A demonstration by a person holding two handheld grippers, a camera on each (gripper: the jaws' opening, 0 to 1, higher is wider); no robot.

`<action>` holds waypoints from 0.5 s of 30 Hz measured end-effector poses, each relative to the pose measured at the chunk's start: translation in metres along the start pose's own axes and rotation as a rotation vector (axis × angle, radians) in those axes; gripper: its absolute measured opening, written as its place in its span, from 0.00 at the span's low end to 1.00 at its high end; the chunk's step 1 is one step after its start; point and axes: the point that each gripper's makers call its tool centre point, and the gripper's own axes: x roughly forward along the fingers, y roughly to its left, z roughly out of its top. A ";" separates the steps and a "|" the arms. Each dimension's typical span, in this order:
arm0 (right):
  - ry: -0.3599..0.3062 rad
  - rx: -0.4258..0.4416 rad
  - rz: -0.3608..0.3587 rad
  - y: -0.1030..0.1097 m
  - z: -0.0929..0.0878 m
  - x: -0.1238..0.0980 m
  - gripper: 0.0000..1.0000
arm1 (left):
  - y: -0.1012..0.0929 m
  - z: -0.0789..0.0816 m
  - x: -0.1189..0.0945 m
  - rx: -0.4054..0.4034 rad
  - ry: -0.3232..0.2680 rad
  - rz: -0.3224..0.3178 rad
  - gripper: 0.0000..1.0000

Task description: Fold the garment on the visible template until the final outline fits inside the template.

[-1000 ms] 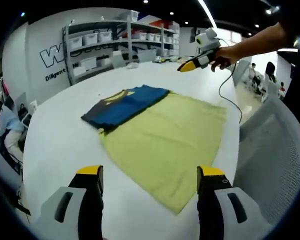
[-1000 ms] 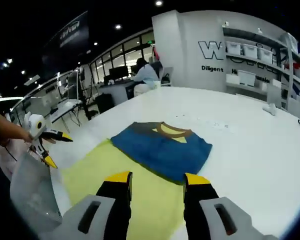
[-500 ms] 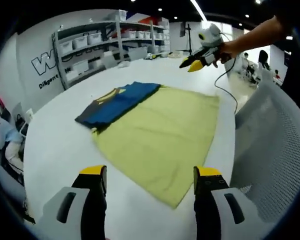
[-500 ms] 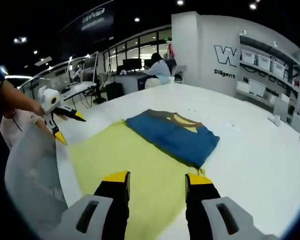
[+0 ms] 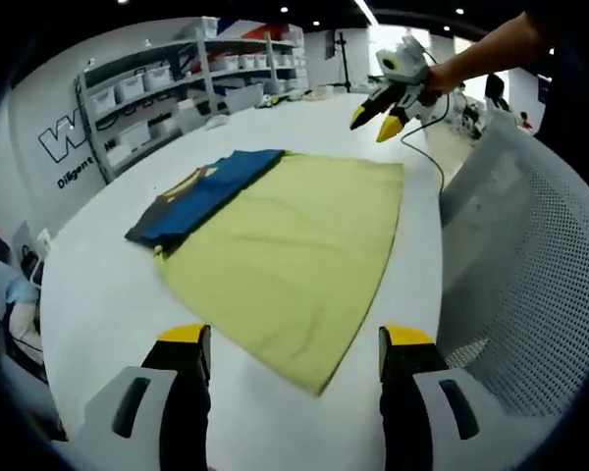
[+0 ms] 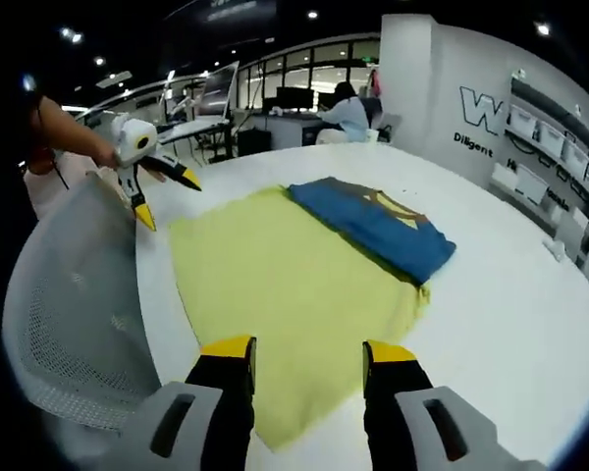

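A folded blue garment (image 5: 204,189) with a yellow collar trim lies flat on the far edge of a yellow-green template cloth (image 5: 285,255) spread on the white table (image 5: 98,294). My left gripper (image 5: 294,343) hovers open over the template's near corner and holds nothing. In the left gripper view my right gripper (image 5: 373,124) hangs open above the template's far right corner. The right gripper view shows the garment (image 6: 378,226) on the template (image 6: 294,285). There my right gripper (image 6: 307,351) is open and empty, and the left gripper (image 6: 169,201) is open in the air at the left.
A grey mesh chair (image 5: 530,265) stands close against the table edge, and is also in the right gripper view (image 6: 69,304). Shelves with white bins (image 5: 147,88) line the wall. A person sits at a desk (image 6: 348,108) far behind. A cable (image 5: 427,157) trails from the right gripper.
Both views have swung and pulled back along the table edge, bringing the chair further in. Garment and template lie as before. Both grippers stay open and empty.
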 end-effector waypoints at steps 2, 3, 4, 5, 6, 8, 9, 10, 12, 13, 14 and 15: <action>0.025 -0.033 0.019 0.009 -0.008 0.002 0.38 | -0.002 -0.001 0.000 -0.002 0.000 -0.005 0.65; 0.032 -0.050 0.024 0.012 -0.011 0.002 0.37 | -0.002 -0.001 0.000 -0.003 0.001 -0.007 0.64; 0.037 -0.072 0.023 0.015 -0.014 0.003 0.36 | -0.003 -0.002 0.001 -0.005 0.002 -0.009 0.63; 0.039 -0.078 0.023 0.018 -0.015 0.004 0.36 | -0.003 -0.003 0.001 -0.005 0.002 -0.010 0.62; 0.042 -0.077 0.029 0.020 -0.017 0.005 0.36 | -0.004 -0.004 0.002 -0.005 0.005 -0.012 0.61; 0.077 -0.096 0.061 0.027 -0.024 0.008 0.35 | -0.006 -0.007 0.004 -0.011 0.022 -0.026 0.55; 0.097 -0.126 0.064 0.028 -0.027 0.009 0.34 | -0.007 -0.008 0.005 -0.019 0.024 -0.029 0.52; 0.104 -0.131 0.072 0.030 -0.029 0.010 0.34 | -0.008 -0.008 0.005 -0.018 0.025 -0.033 0.49; 0.101 -0.113 0.084 0.034 -0.030 0.010 0.32 | -0.009 -0.012 0.008 0.010 0.047 -0.039 0.45; 0.104 -0.101 0.094 0.036 -0.031 0.010 0.31 | -0.010 -0.014 0.008 0.021 0.054 -0.042 0.44; 0.114 -0.094 0.100 0.038 -0.035 0.011 0.31 | -0.011 -0.016 0.009 0.028 0.060 -0.050 0.43; 0.123 -0.106 0.105 0.040 -0.039 0.011 0.30 | -0.010 -0.017 0.010 0.028 0.065 -0.049 0.43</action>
